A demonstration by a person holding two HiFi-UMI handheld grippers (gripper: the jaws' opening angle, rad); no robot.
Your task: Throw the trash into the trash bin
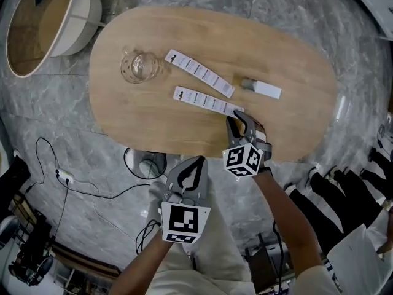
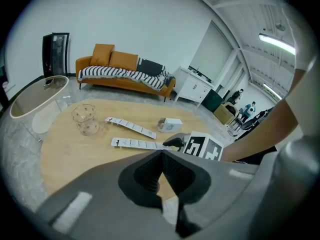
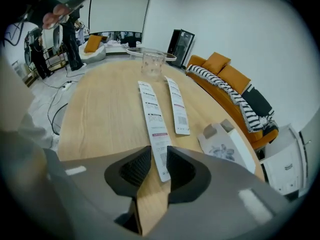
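A person works w/ two hand-held grippers at an oval wooden desk (image 1: pixel 184 131). The right gripper (image 1: pixel 236 118) points steeply down at the desk's near edge. Its jaws are set narrowly apart w/ the end of the near paper strip (image 1: pixel 206 101) btwn them. The strip lies flat on the wood, and the right gripper view shows no clear pinch on it.

The left gripper (image 1: pixel 195 165) hangs just off the near edge, over the grey marbled floor. Its tips are pressed together w/ nothing btwn them.

A second paper strip (image 1: pixel 199 72) lies further in, roughly parallel to the first and apart from it. A small white box (image 1: pixel 264 88) lies on its side to the right, nr the far strip's end. A clear glass cup (image 1: pixel 140 66) stands upright at the left end of the strips.

The trash bin (image 1: pixel 73 23), round and white w/ a tan inside, stands on the floor off the desk's far-left corner, well apart from both grippers. Black cables (image 1: pixel 61 177) trail across the floor by the person's left side. An orange sofa (image 2: pixel 125 71) w/ a striped throw sits against the wall beyond the desk.
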